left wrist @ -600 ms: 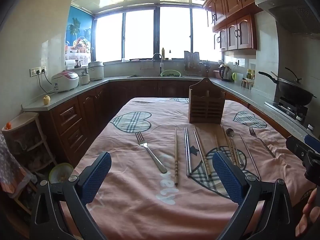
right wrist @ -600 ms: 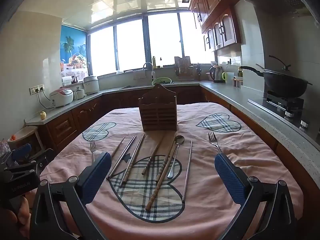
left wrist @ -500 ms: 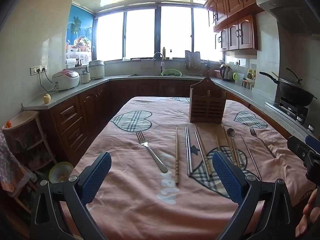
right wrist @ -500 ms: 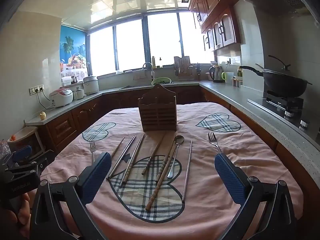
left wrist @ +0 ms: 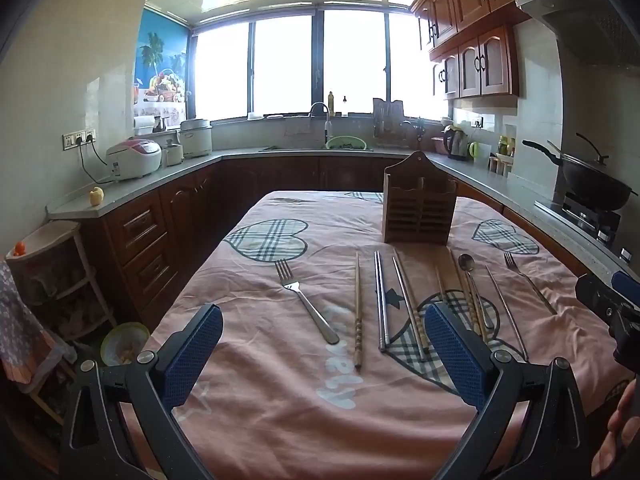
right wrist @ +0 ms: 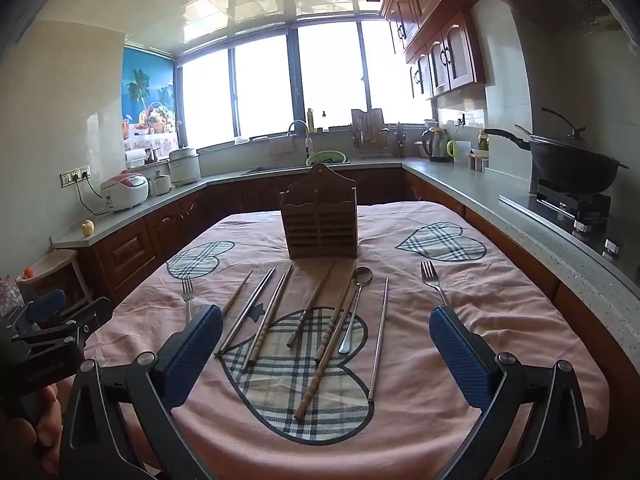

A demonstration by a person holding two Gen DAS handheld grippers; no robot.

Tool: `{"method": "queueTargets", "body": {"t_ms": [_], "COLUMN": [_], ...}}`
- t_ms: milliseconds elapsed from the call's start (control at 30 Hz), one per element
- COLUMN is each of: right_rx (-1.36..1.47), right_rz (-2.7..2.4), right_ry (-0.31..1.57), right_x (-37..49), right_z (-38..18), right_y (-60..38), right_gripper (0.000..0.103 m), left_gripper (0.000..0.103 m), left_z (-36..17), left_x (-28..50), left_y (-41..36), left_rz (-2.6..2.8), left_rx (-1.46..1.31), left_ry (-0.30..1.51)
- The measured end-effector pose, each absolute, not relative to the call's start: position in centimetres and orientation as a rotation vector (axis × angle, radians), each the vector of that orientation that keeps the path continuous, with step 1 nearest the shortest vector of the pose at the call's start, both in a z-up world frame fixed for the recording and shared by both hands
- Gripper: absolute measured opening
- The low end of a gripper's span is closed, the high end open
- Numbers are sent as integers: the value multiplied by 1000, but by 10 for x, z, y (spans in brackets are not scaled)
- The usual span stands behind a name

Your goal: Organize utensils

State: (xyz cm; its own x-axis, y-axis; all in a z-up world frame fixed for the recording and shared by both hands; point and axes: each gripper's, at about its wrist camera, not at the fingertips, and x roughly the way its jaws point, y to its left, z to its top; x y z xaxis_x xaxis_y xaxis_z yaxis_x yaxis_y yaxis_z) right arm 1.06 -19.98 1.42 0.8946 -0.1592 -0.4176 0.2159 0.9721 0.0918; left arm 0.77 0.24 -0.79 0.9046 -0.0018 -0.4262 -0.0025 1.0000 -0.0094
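A wooden utensil holder (left wrist: 418, 211) (right wrist: 322, 219) stands upright at the far middle of the pink tablecloth. In front of it lie a fork (left wrist: 305, 302) at the left, wooden chopsticks (left wrist: 357, 312), metal chopsticks (left wrist: 381, 300), a spoon (right wrist: 355, 307), a single metal chopstick (right wrist: 379, 336) and a second fork (right wrist: 433, 280) at the right. My left gripper (left wrist: 323, 356) is open and empty, above the near left of the table. My right gripper (right wrist: 325, 356) is open and empty, above the near edge, facing the spoon and chopsticks.
The table (left wrist: 280, 392) fills the room between brown cabinets. A counter (left wrist: 132, 196) with rice cookers runs along the left, a sink at the back, a stove with a black wok (right wrist: 568, 168) on the right. A shelf rack (left wrist: 48, 280) stands at the left.
Both views have shifted only slightly. Nothing on the table has moved, and both grippers stay open.
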Motion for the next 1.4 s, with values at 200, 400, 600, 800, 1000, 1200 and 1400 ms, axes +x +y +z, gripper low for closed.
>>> {"method": "queueTargets", "body": {"t_ms": [200,400,600,800,1000,1200,1400], "right_rx": [146,143,146,145,143,143,143], "right_rz": [-189,-184,-185,-182,-180,-182,-180], "right_ry": [431,438,437,438,440,439,439], "right_x": [12,14,14,13,14,14,14], "right_z": [13,11,11,11,11,11,11], "right_y": [-201,-199,-199,-200,-199,-199,-199], "right_gripper": [103,103,103,103,103,103,103], "left_gripper": [102,102,102,102,102,102,102], "left_z": [-9,-10,-12,-12,-13,-15,-13], "left_x": [10,12,9,13,12,10,13], "left_y": [4,6,5,5,6,7,5], "left_rz": [1,2,-3,-2,-3,-3,-2], "left_rx": [-11,-17,-14,-14,-14,-13,-13], "left_ry": [445,454,452,458,459,457,462]}}
